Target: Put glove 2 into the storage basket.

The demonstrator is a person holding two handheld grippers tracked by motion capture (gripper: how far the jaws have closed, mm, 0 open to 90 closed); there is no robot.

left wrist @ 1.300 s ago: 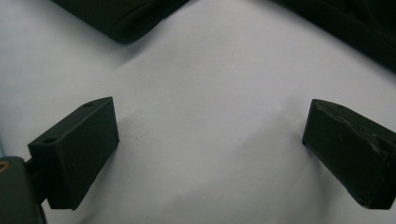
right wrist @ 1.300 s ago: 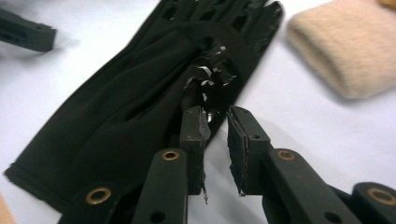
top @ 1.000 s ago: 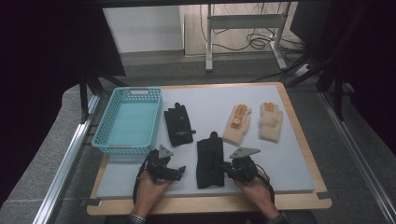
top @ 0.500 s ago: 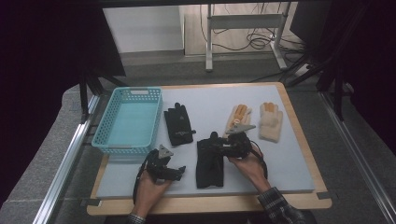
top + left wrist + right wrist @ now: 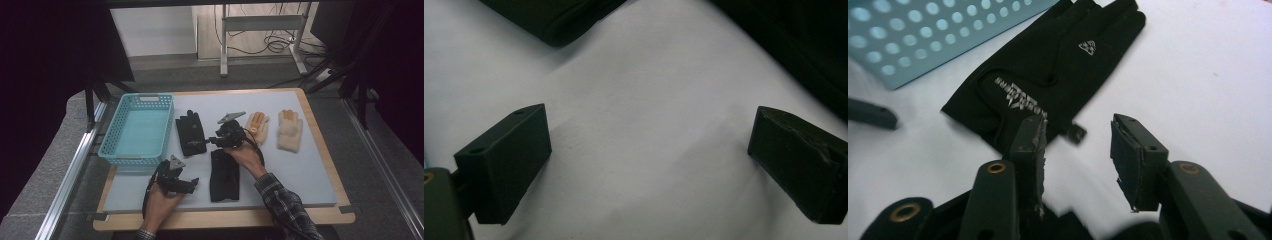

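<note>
Two black fabric gloves lie flat near the middle of the high view. The upper black glove (image 5: 190, 132) has a thin, smooth weave with a small white logo on its back and white lettering on the cuff, clear in the right gripper view (image 5: 1048, 75); its fingers point toward the top of the frame. The lower black glove (image 5: 224, 175) lies just below and right of it, a plain dark rectangle. To the right sit two tan gloves, the orange-fingered tan glove (image 5: 257, 126) and the fuzzy cream glove (image 5: 290, 131), soft and thick. A turquoise plastic basket (image 5: 136, 129), its walls a lattice of holes, stands at centre left.

The right gripper (image 5: 214, 140) hovers between the two black gloves, at the cuff of the upper one; its jaws have just been opening and stand partly apart with nothing between them, their pads chipped at the edges (image 5: 1075, 150). The left gripper (image 5: 192, 182) sits at lower left of the centre, jaws spread wide over bare surface (image 5: 649, 150), holding nothing.

The surface (image 5: 310, 170) is a pale grey mat on a wooden board. Beyond it are a dark floor, a white wall, metal table legs and cables.
</note>
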